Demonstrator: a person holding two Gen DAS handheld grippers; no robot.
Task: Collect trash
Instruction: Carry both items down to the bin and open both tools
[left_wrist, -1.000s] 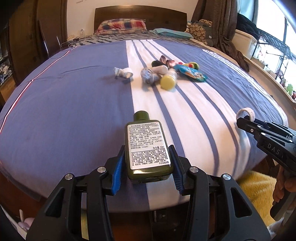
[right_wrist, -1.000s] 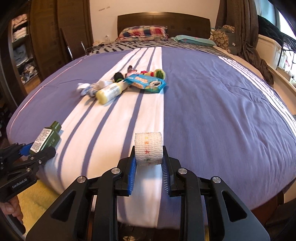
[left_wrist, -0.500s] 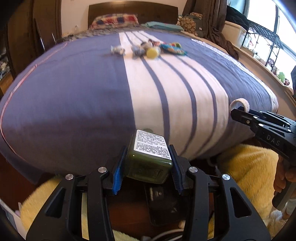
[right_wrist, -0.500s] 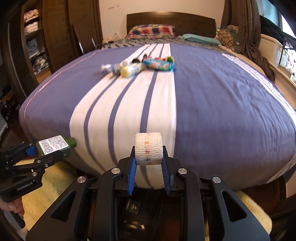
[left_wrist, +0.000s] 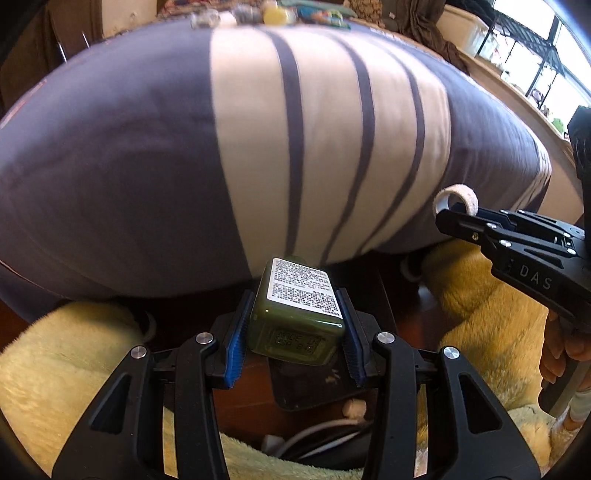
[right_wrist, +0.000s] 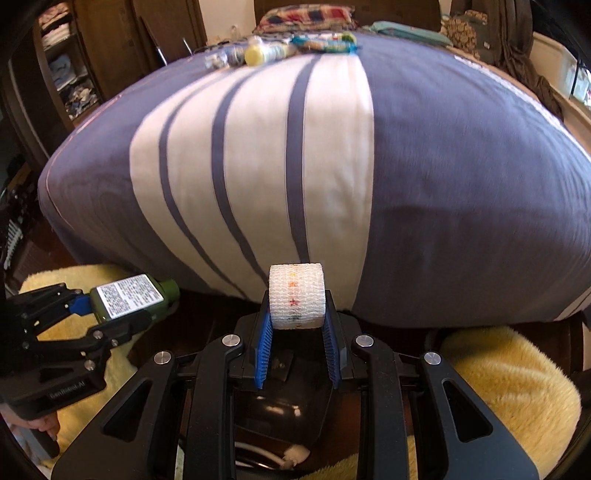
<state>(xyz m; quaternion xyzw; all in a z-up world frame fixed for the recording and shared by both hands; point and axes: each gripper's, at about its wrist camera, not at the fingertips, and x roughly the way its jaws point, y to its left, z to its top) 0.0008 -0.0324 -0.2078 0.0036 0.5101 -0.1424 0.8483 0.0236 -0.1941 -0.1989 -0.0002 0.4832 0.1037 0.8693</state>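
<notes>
While its blue pads press both flat sides of the green bottle (left_wrist: 297, 314), the left gripper (left_wrist: 293, 332) holds that bottle clamped beyond the foot of the bed (left_wrist: 147, 155), label up and cap pointing toward the mattress edge. What the bottle contains cannot be told through its dark plastic. The right gripper (right_wrist: 297, 325) is closed on a white bandage roll (right_wrist: 297, 301), printed with a line of small coloured stars, which stands between its pads with the hollow core running side to side. Both grippers hang over a dark bin (right_wrist: 284, 402) on the floor; inside it, a white cable and a small white scrap show, the rest hidden in shadow. Yellow fluffy rugs (right_wrist: 513, 391) lie on either side of the bin. Far up the striped bedcover, near the pillows, a cluster of remaining trash (right_wrist: 280, 50) sits on the white band: a yellow-capped bottle, crumpled wrappers and a blue snack packet, touching one another.
</notes>
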